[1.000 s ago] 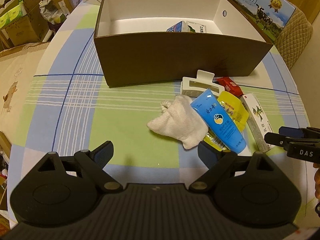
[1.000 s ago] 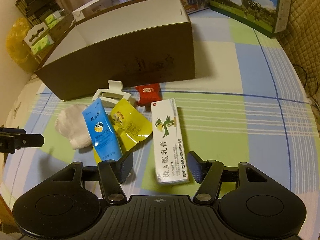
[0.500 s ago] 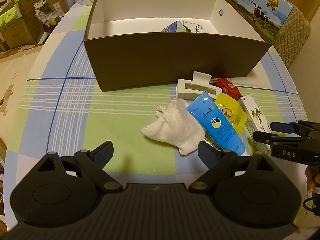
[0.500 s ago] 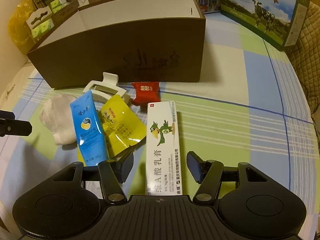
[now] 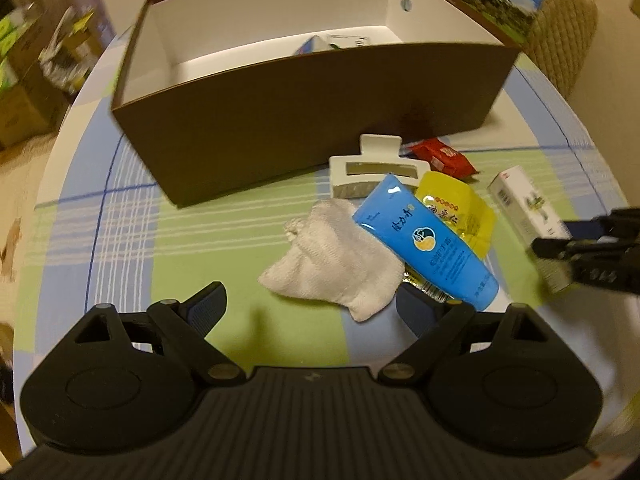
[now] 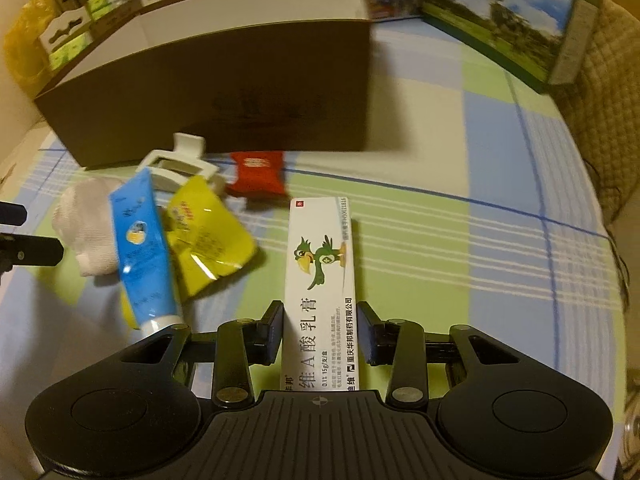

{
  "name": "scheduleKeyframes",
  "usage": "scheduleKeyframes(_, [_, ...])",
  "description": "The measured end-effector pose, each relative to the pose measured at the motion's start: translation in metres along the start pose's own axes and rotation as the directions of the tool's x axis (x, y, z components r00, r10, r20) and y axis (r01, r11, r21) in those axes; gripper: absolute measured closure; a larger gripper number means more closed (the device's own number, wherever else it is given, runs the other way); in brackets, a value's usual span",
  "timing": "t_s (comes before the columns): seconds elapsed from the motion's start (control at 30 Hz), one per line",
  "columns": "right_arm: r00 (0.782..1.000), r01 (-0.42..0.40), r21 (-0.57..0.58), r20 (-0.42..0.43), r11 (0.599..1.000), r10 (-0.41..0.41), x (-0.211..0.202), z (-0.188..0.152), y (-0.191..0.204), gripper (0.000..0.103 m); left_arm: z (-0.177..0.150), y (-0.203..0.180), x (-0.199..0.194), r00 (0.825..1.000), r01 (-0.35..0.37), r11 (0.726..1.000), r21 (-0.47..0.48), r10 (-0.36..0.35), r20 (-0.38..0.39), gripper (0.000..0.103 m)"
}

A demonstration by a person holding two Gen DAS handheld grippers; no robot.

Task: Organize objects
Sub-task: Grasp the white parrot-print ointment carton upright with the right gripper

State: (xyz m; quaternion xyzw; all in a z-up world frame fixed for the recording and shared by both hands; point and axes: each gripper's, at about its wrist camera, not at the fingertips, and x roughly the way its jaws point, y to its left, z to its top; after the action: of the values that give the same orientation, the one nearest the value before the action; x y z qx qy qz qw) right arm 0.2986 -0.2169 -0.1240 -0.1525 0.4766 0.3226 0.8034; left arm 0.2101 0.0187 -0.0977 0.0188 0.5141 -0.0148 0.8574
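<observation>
The right gripper [image 6: 318,332] has just drawn its jaws in around the near end of the white ointment carton [image 6: 322,280], where a second ago they stood well wider either side of it; they are closing at this moment, the left pad about touching the carton's edge, the right pad with a sliver of gap, so I judge the grip not quite made. The carton lies flat on the checked tablecloth [image 6: 500,240], running toward twelve o'clock from that gripper.

The left gripper [image 5: 308,308] holds nothing; its jaws are spread wide, and it has edged in toward the white cloth bundle [image 5: 336,264], which now sits between the fingertips' line and the box.

From the left camera, the blue tube [image 5: 424,244] lies at one o'clock over a yellow pouch [image 5: 460,212]; the white hair claw [image 5: 376,168] and red sachet [image 5: 444,156] sit just before the brown box [image 5: 304,120] at twelve. A few items already rest inside, so the carton looks next to go in.
</observation>
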Motion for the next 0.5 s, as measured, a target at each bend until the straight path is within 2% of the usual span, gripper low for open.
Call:
scheduleKeyframes(0.17, [0.999, 0.038, 0.061, -0.004, 0.997, -0.037, -0.009, -0.008, -0.022, 0.067, 0.003, -0.014, 0.014, 1.000, -0.004, 0.992, 0.130, 0.001, 0.025, 0.010])
scheduleKeyframes(0.33, [0.998, 0.062, 0.126, -0.006, 0.990, -0.062, -0.017, -0.012, -0.039, 0.067, 0.001, -0.034, 0.032, 1.000, -0.016, 0.962, 0.271, 0.012, 0.016, 0.008])
scheduleKeyframes(0.5, [0.998, 0.069, 0.150, -0.007, 0.986, -0.069, -0.020, -0.012, -0.042, 0.067, 0.004, -0.037, 0.045, 1.000, -0.022, 0.951, 0.309, 0.017, 0.020, 0.009])
